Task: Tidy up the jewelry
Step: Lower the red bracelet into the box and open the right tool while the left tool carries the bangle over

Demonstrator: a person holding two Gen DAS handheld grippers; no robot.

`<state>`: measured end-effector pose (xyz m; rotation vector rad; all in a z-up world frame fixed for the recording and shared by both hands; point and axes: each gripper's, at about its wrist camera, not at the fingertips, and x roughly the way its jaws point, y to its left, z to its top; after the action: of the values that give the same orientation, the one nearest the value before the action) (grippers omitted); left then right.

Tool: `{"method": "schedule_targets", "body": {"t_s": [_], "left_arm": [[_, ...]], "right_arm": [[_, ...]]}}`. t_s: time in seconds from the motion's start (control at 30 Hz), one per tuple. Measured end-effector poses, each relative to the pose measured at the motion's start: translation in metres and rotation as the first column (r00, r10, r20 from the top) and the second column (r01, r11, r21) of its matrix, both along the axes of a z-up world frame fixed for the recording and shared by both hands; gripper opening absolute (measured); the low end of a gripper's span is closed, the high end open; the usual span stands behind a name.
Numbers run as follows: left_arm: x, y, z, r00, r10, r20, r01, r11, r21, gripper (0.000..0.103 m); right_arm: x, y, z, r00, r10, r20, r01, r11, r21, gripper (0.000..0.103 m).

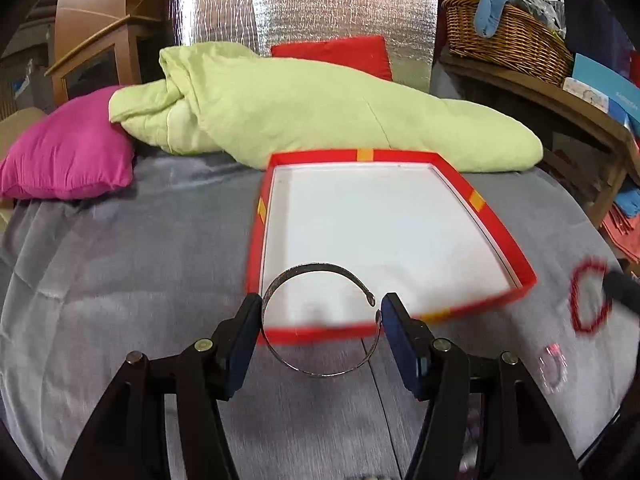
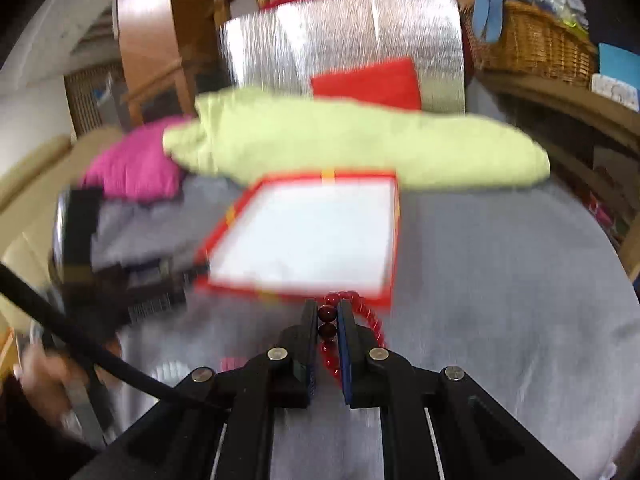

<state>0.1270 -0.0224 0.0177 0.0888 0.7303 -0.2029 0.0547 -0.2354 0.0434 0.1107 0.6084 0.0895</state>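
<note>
My left gripper [image 1: 320,312] is shut on a thin silver open bangle [image 1: 316,268], held across its width just above the near edge of a shallow red box [image 1: 496,236] with a white inside. My right gripper [image 2: 326,316] is shut on a red bead bracelet [image 2: 372,320], lifted near the front edge of the same red box [image 2: 394,240]. In the left wrist view the red bead bracelet [image 1: 588,300] hangs at the far right from the right gripper's tip [image 1: 622,290]. A small pink clear bracelet [image 1: 554,368] lies on the grey bedspread [image 1: 120,300].
A light green folded quilt [image 1: 320,112], a magenta pillow [image 1: 68,152] and a red cushion [image 1: 336,56] lie behind the box. A wooden shelf with a wicker basket [image 1: 508,36] stands at the right. A silver foil panel [image 1: 304,12] stands at the back.
</note>
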Motion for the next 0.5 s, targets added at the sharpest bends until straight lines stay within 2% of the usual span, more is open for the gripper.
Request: {"method": "schedule_targets", "body": {"t_s": [0.1,0.2,0.4,0.5], "left_arm": [[0.019,-0.002,-0.004,1.0,0.016,0.001,-0.016,1.0,0.006,0.063],[0.037,-0.001,-0.014,0.998,0.045,-0.034,-0.045,0.999,0.008,0.063],[0.057,-0.001,-0.034,0.984,0.092,-0.15,-0.094,0.995,-0.009,0.063],[0.057,-0.005,-0.042,0.977,0.084,-0.198,-0.089,0.996,-0.02,0.063]], "right_arm": [[0.032,-0.007,0.004,1.0,-0.01,0.0,0.01,0.996,0.087,0.01],[0.065,-0.008,-0.007,0.999,-0.006,-0.054,0.015,0.988,0.154,0.01],[0.107,-0.004,-0.053,0.968,-0.016,-0.252,0.062,0.982,0.178,0.01],[0.11,-0.01,-0.061,0.955,-0.047,-0.294,0.099,0.981,0.164,0.011]]}}
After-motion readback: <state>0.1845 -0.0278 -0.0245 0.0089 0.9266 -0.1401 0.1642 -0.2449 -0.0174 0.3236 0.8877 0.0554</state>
